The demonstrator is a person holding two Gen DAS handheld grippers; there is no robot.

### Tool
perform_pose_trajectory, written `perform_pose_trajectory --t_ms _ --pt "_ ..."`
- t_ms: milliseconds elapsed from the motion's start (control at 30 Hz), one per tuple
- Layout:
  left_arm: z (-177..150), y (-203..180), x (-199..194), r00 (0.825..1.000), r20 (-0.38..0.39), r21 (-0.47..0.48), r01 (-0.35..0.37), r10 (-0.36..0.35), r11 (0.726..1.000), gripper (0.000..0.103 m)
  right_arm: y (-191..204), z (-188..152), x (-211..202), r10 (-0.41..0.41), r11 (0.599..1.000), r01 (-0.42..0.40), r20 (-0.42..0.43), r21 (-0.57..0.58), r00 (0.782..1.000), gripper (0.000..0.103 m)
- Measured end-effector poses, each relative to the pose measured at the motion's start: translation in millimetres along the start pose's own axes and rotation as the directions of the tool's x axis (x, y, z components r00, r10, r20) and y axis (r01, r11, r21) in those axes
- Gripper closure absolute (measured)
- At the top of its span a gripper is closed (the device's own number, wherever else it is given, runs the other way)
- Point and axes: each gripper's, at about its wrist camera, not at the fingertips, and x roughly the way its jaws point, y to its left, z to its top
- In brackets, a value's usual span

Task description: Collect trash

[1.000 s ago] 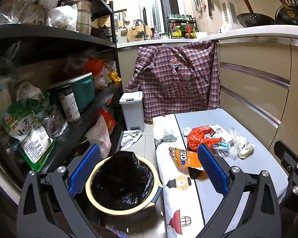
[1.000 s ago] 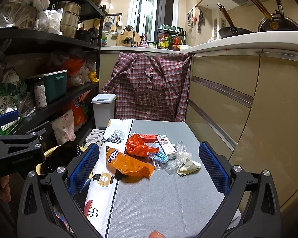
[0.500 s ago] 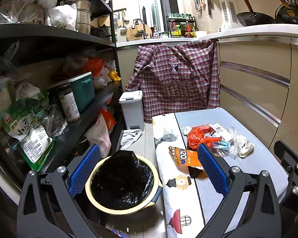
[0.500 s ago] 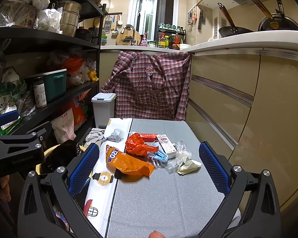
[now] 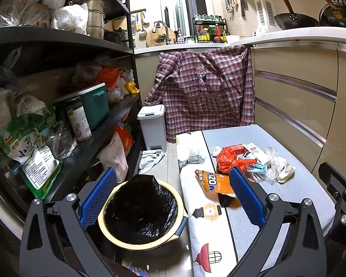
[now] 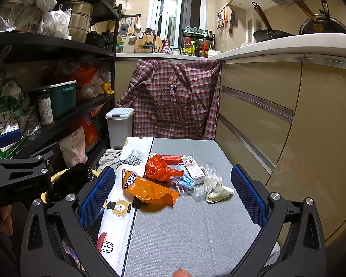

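A pile of trash lies on the low grey table (image 6: 191, 226): an orange snack wrapper (image 6: 147, 188), a crumpled red plastic bag (image 6: 160, 167), a blue mask (image 6: 185, 180), a small white carton (image 6: 192, 167), clear plastic film (image 6: 208, 177) and crumpled paper (image 6: 219, 191). The wrapper (image 5: 215, 182) and red bag (image 5: 228, 159) also show in the left wrist view. A round bin with a black liner (image 5: 141, 210) stands on the floor left of the table. My left gripper (image 5: 170, 198) is open above the bin and table edge. My right gripper (image 6: 171, 197) is open, short of the pile.
A black shelf rack (image 5: 85, 143) full of food bags and jars lines the left. A small white pedal bin (image 5: 153, 124) and a plaid shirt (image 5: 203, 92) stand beyond the table. Cabinet drawers (image 6: 265, 120) line the right. A cloth (image 5: 151, 159) lies on the floor.
Both grippers stay open and almost still; the views have shifted only very slightly.
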Motion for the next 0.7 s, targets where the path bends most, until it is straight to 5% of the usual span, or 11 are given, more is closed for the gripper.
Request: perform_pose_trajectory --t_ms 267,700 --pt "-6 -2 34 0.995 -0.089 -0.012 0.049 -0.05 0.999 0.008 -26 -5 22 -0.067 0.996 0.067 -0.011 0.053 0.998 0.005" --pt "-15 -26 126 0.976 -0.184 -0.097 0.096 -0.113 0.991 0.008 -74 -53 137 -0.112 0.976 0.157 -0.266 0.153 0.957 0.005"
